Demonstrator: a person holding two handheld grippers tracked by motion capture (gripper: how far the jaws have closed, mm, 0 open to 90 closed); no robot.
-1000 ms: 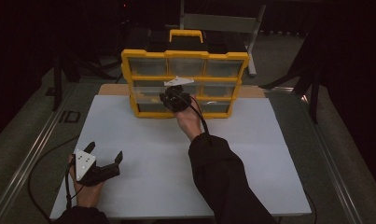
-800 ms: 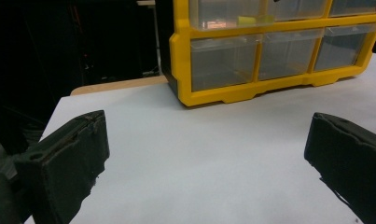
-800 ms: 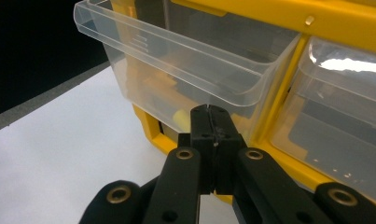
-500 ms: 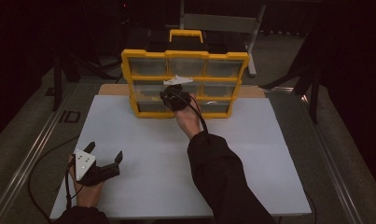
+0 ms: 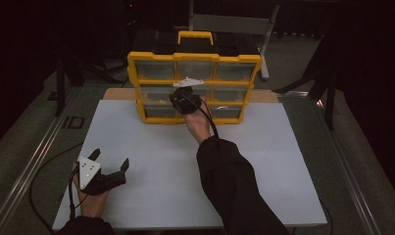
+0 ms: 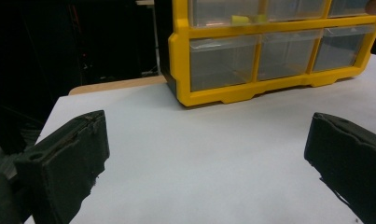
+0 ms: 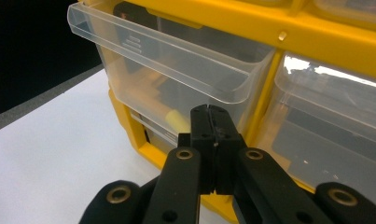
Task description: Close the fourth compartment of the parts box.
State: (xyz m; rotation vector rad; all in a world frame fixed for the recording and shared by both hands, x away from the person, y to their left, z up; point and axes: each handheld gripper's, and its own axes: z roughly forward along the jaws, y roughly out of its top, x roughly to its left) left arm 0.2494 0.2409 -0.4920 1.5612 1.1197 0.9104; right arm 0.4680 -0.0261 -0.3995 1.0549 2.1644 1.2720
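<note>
A yellow organizer (image 5: 195, 58) with clear drawers stands at the back of the white table (image 5: 151, 147). My right gripper (image 5: 183, 95) is held against its middle row, jaws shut with nothing seen between them. In the right gripper view the shut right gripper (image 7: 209, 121) sits just under the lip of a clear drawer (image 7: 167, 51) that juts out a little and holds yellow pieces (image 7: 176, 119). My left gripper (image 5: 110, 159) rests near the table's front left, open and empty. In its own view the left gripper (image 6: 206, 154) faces the organizer (image 6: 181, 70) from afar.
A strip of wooden board (image 5: 119, 94) shows behind the white sheet at the left. A metal rail (image 5: 33, 156) runs along the table's left side, with a cable (image 5: 43, 171) looping beside it. A grey metal frame (image 5: 234, 22) stands behind the organizer.
</note>
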